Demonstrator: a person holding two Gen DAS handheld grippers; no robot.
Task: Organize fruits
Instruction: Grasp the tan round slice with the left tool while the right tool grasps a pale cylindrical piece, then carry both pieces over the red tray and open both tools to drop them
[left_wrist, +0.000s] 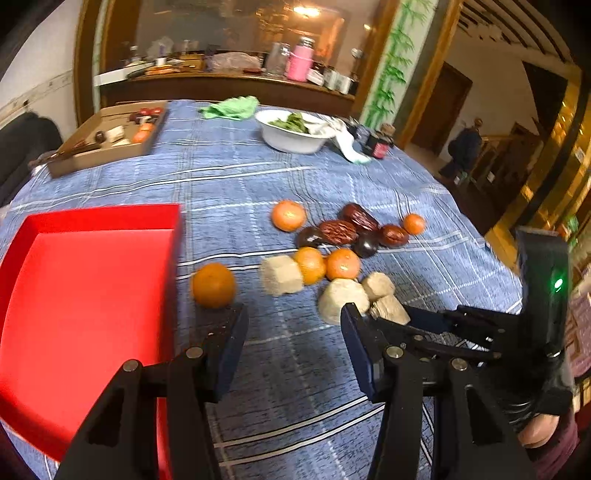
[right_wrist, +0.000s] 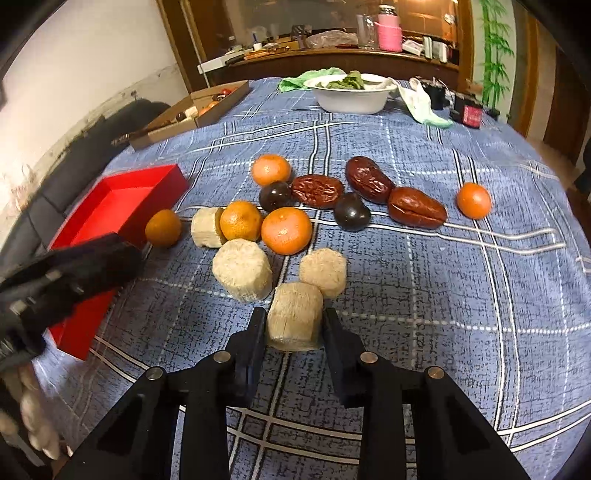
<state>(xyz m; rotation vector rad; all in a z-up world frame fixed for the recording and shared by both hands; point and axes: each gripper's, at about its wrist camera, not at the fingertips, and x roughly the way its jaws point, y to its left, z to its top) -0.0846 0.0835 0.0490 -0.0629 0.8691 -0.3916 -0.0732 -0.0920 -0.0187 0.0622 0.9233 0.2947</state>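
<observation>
Red tray (left_wrist: 85, 295) sits at the left on the blue checked cloth (left_wrist: 229, 177), nothing inside it. The fruits lie in a loose cluster to its right. One orange (left_wrist: 213, 285) rests alone just beside the tray's right wall, apart from the cluster.

Left gripper (left_wrist: 293, 314): jaws partly apart, nothing between them. It hangs over bare cloth between the lone orange and the pale stem pieces.

Right gripper (right_wrist: 294, 321): jaws narrowed onto the nearest cane piece (right_wrist: 294, 315), one pad against each side. The piece stands upright on the cloth.

Cluster, right wrist view:
- Two further cane pieces (right_wrist: 242, 269) (right_wrist: 323, 271) lie just behind the gripped one; the right one touches it.
- A fourth (right_wrist: 205, 227) lies against an orange (right_wrist: 241, 220).
- Another orange (right_wrist: 287, 230) sits beside that one.
- Three dates (right_wrist: 317, 191) (right_wrist: 369, 179) (right_wrist: 416, 207) and two dark round fruits (right_wrist: 275, 195) (right_wrist: 352, 213) lie in a row behind.
- An orange (right_wrist: 270, 170) lies at the far left of the row, another (right_wrist: 474, 200) at the right end, apart.

A white bowl (right_wrist: 351, 101) and a cardboard box (right_wrist: 192, 110) stand at the far edge.
</observation>
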